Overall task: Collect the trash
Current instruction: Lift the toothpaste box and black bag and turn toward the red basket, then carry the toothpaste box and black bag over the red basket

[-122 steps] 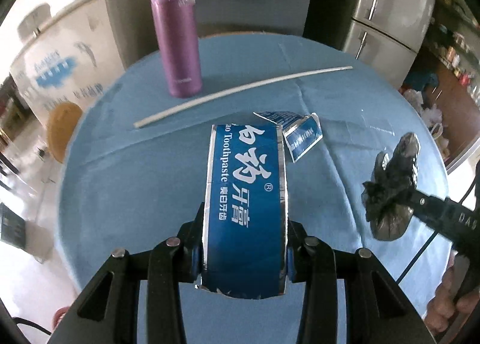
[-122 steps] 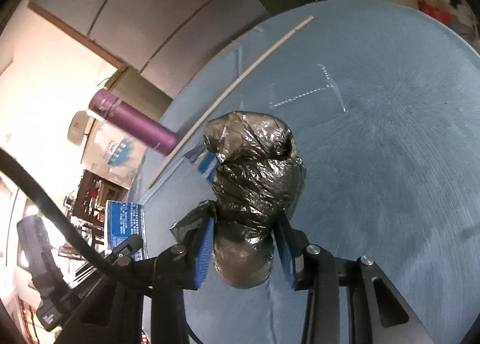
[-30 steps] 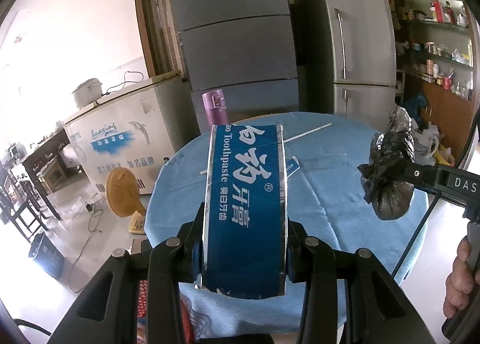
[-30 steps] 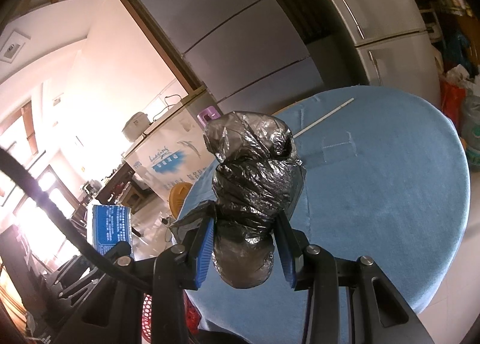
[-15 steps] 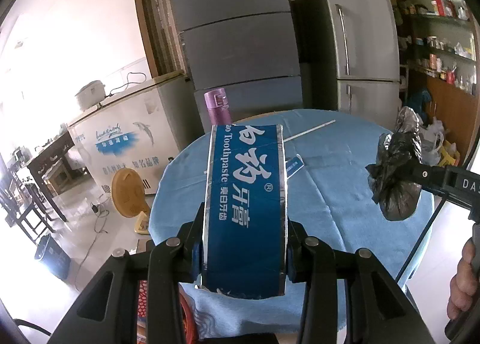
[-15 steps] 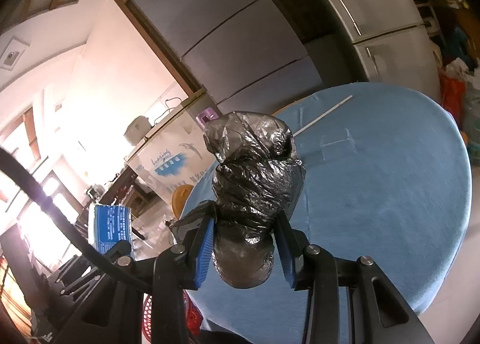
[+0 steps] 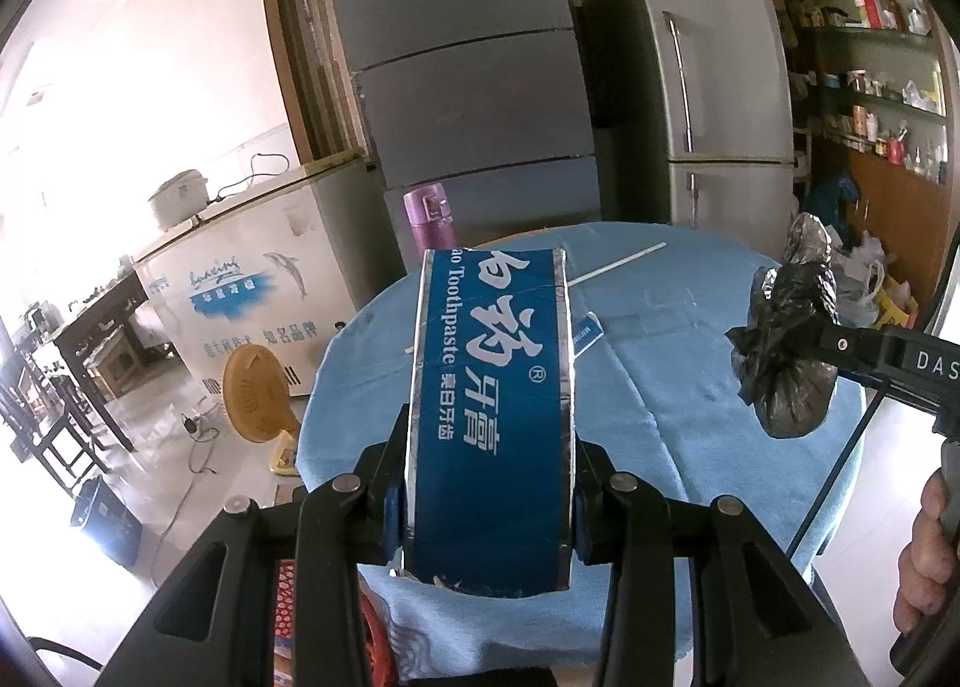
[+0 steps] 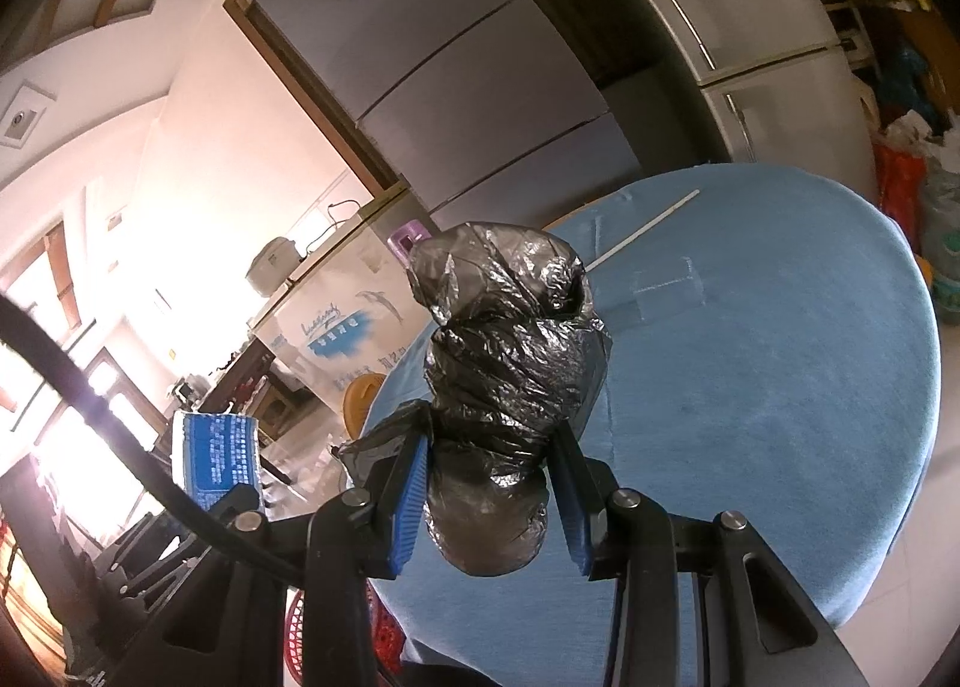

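Toothpaste box [image 7: 489,417], blue with white lettering and silver edges, sits clamped between the pads of the left tongs [image 7: 486,501], standing on end and held in the air at the near edge of the round desk [image 7: 690,387]. The right tongs [image 8: 489,498] are closed on a crumpled black plastic bag [image 8: 510,387], a knotted bundle that bulges above and below the blue pads; in the left wrist view that bag [image 7: 786,345] hangs over the desk's right rim, with part of a hand [image 7: 924,561] on the handle low at the right edge of the picture.

Taking the desk as the landmark: it is covered with a blue cloth. On its far side lies a long thin white stick [image 7: 618,264], slanted. At its far left edge stands a purple flask [image 7: 429,228], partly hidden behind the box. A small scrap of blue packaging [image 7: 585,330] lies on the cloth just right of the box's upper corner. A flat piece of clear plastic [image 8: 666,288] lies on the cloth near the stick. Beyond the desk stand a grey fridge [image 7: 714,87] and a white chest freezer [image 7: 252,279], with a yellow fan [image 7: 258,393] on the floor to the desk's left. Below the desk's near edge a red mesh basket [image 8: 384,636] shows partly.
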